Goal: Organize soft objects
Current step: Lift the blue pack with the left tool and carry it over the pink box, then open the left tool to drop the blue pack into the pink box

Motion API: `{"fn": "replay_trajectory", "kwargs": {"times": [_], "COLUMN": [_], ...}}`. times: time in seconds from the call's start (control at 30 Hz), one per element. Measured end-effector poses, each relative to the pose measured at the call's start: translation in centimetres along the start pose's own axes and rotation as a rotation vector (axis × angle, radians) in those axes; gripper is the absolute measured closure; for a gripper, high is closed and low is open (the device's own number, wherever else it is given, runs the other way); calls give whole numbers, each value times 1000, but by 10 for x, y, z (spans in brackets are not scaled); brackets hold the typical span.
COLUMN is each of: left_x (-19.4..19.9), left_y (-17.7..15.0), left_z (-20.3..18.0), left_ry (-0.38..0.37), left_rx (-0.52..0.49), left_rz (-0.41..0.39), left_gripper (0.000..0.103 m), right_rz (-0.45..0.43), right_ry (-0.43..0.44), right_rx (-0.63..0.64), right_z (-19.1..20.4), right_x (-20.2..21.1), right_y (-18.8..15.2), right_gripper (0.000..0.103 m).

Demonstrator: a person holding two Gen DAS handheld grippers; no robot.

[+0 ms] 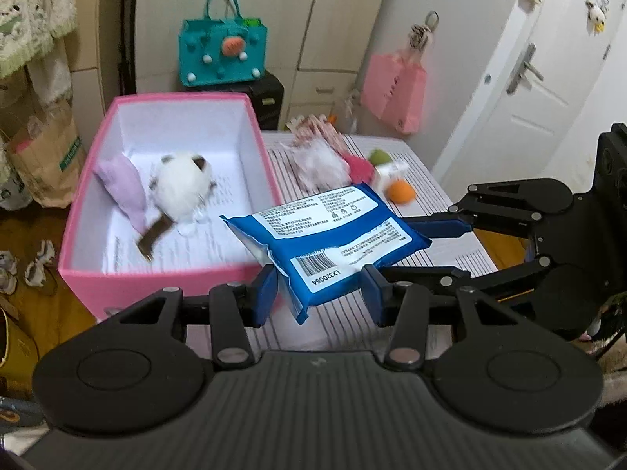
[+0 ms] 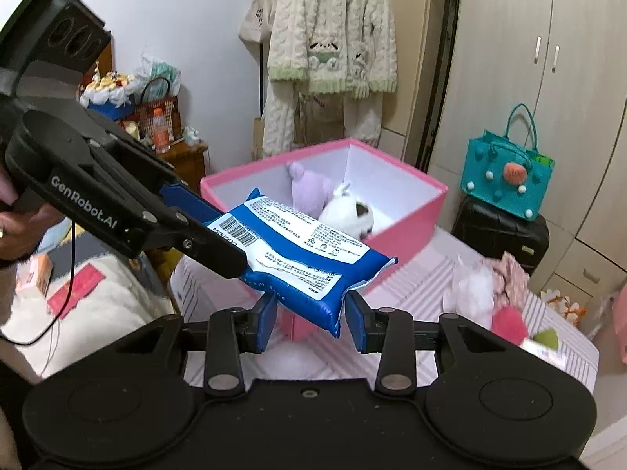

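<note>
Right at the centre of both frames, the blue wipes pack [image 1: 333,235] hangs in the air, pinched from two sides. The left gripper [image 1: 319,290] clamps its near end, blue pads pressed into the wrapper, and the right gripper [image 2: 309,315] does the same at the opposite end. In the left wrist view the pack sits just right of the pink box [image 1: 78,274], which fills the left middle of the frame and holds a white plush toy [image 1: 182,186] and a lilac plush [image 1: 123,188]. More soft items, among them an orange ball [image 1: 401,192], lie on the striped table [image 1: 450,266] at upper right. A teal bag [image 1: 223,53] stands behind.
</note>
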State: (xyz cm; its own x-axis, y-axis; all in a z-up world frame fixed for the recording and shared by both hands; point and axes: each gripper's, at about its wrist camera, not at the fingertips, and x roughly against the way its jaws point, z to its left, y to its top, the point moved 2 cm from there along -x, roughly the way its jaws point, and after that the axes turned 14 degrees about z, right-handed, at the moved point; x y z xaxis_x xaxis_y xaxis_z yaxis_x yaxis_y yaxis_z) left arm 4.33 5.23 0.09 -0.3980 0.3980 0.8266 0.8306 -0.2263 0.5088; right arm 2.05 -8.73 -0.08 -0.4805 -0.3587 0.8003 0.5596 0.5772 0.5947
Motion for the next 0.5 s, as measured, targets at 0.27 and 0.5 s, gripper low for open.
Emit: {"fn": "replay_trajectory", "kwargs": {"times": [0.27,0.5], "left_x": [-2,-19], "left_y": [38,79], "left_z": [39,81], "left_ry": [21,26], "left_rx": [52,99], "left_rz": [-59,-67], "left_gripper": [57,57], "right_rz": [-22,-9], "right_ry": [28,52], "right_rx": [-23,-49], "right_z": [-24,-51], "right_x": [-31,-70], "right_y": [47,87], "right_gripper": [59,59]}}
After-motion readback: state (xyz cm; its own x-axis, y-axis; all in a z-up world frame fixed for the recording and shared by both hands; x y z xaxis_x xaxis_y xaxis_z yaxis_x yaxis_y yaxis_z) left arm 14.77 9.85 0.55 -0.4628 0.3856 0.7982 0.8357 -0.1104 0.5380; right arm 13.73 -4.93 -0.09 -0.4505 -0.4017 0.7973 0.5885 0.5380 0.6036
